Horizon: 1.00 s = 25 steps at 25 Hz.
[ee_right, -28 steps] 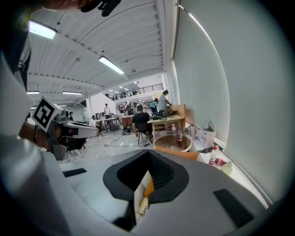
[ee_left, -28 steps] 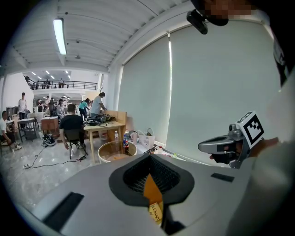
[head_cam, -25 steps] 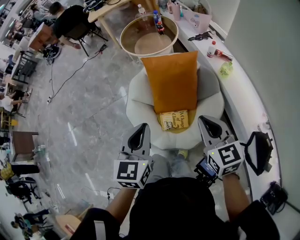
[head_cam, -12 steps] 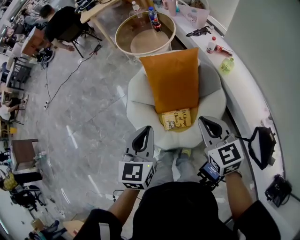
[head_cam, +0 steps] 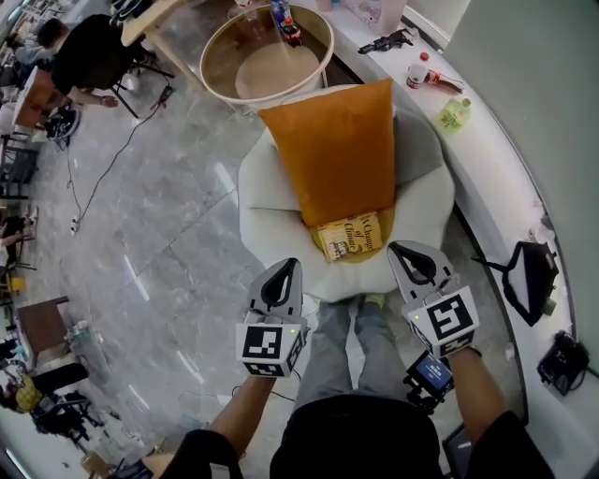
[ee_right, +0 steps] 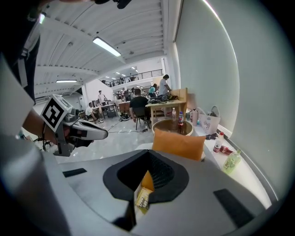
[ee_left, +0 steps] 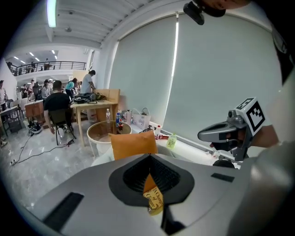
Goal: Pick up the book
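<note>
Both claws have their jaws together, with nothing between them. In the head view the left claw (head_cam: 281,271) and the right claw (head_cam: 416,257) hang side by side above the person's knees, well apart from each other, and both point toward a white armchair (head_cam: 271,224).

The book (head_cam: 350,236) is yellow and lies flat on the seat of the armchair, touched by neither claw. From the left claw it is at 2 o'clock, from the right claw at 10 o'clock. An orange cushion (head_cam: 337,154) leans on the chair back at 12 o'clock of the book, and its lower edge touches the book. At 11 o'clock of the cushion stands a round desk (head_cam: 271,75) with bottles (head_cam: 285,23) on it.

In each gripper view a part of the book shows through the narrow slit below the closed jaws.
</note>
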Available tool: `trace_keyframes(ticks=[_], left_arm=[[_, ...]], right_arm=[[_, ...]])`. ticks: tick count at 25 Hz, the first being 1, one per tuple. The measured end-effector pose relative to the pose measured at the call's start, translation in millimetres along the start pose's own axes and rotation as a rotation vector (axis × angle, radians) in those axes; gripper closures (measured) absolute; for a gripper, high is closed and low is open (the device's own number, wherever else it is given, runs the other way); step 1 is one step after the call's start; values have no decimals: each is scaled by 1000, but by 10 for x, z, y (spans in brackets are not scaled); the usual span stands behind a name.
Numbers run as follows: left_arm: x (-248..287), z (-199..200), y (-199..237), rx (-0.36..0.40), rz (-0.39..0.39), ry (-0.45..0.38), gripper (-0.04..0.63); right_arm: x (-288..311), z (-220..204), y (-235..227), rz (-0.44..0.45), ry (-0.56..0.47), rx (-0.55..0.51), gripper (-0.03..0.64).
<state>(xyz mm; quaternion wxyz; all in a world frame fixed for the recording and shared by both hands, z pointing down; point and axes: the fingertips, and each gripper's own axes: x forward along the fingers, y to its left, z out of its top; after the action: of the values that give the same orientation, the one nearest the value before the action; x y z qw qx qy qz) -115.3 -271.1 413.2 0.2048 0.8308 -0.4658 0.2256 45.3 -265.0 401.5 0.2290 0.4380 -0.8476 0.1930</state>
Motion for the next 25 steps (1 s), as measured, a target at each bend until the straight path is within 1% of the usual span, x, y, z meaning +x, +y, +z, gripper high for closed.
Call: trace_keyframes(ticks=[3, 6, 9, 11, 13, 16, 18, 21, 23, 25], left_arm=[[267, -220, 157, 1, 5, 36, 588], [437, -487, 181, -6, -2, 85, 588], [577, -675, 236, -2, -10, 106, 588], [624, -762, 262, 0, -18, 120, 588], [625, -798, 279, -9, -22, 131, 588], [571, -824, 305, -18, -17, 141, 588], [562, -906, 284, -12, -21, 153, 588], [578, -946, 244, -5, -25, 149, 588], [564, -924, 191, 0, -33, 143, 588], [558, -902, 123, 8, -45, 139, 588]], right_arm=[[265, -145, -66, 8, 7, 5, 606], [386, -369, -51, 50, 37, 8, 606], [516, -598, 7, 121, 70, -80, 606], [513, -808, 20, 177, 129, -121, 606], [407, -1049, -17, 221, 196, -117, 606], [43, -1426, -18, 253, 302, -96, 606], [-298, -1762, -32, 249, 377, -106, 606], [-827, -2183, -202, 208, 482, -75, 606], [-1222, -2313, -299, 177, 533, -29, 606], [-1603, -2384, -387, 159, 567, -6, 606]])
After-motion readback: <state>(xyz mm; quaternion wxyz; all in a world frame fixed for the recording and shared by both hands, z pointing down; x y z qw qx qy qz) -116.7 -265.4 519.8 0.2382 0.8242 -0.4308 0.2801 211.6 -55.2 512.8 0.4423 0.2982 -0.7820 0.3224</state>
